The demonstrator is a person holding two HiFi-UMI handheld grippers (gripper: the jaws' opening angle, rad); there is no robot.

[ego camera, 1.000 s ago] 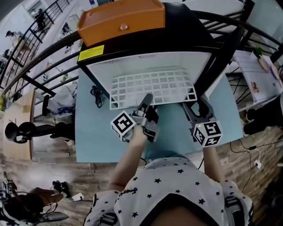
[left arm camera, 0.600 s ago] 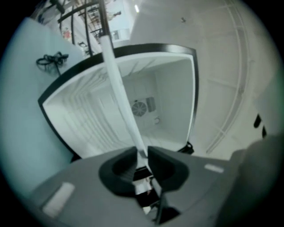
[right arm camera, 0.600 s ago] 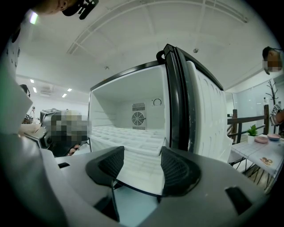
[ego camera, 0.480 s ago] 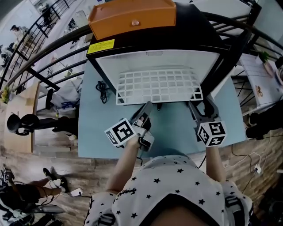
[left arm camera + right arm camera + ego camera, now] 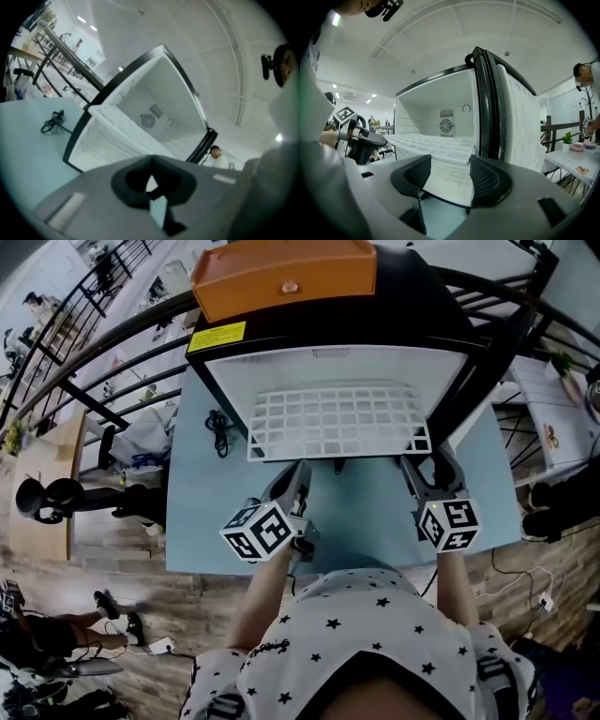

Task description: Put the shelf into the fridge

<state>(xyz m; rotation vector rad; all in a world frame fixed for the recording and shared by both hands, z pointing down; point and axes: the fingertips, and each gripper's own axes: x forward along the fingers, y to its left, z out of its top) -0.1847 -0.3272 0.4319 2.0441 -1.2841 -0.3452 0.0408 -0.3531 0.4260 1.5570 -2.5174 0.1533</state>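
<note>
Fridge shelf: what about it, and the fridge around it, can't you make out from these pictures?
Whether the shelf sits on side rails: head view too small, left gripper view blurred.
The shelf's left end: right gripper view, behind the left hand-held gripper.
Print on the yellow label of the fridge: head view, too small.

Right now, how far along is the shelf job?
Mostly done: the white wire shelf lies flat inside the open fridge. Nothing is in hand: the left claw is shut, the right claw open, both empty and clear of the shelf. Left: perhaps a last push, as its front edge sits at the opening.
</note>
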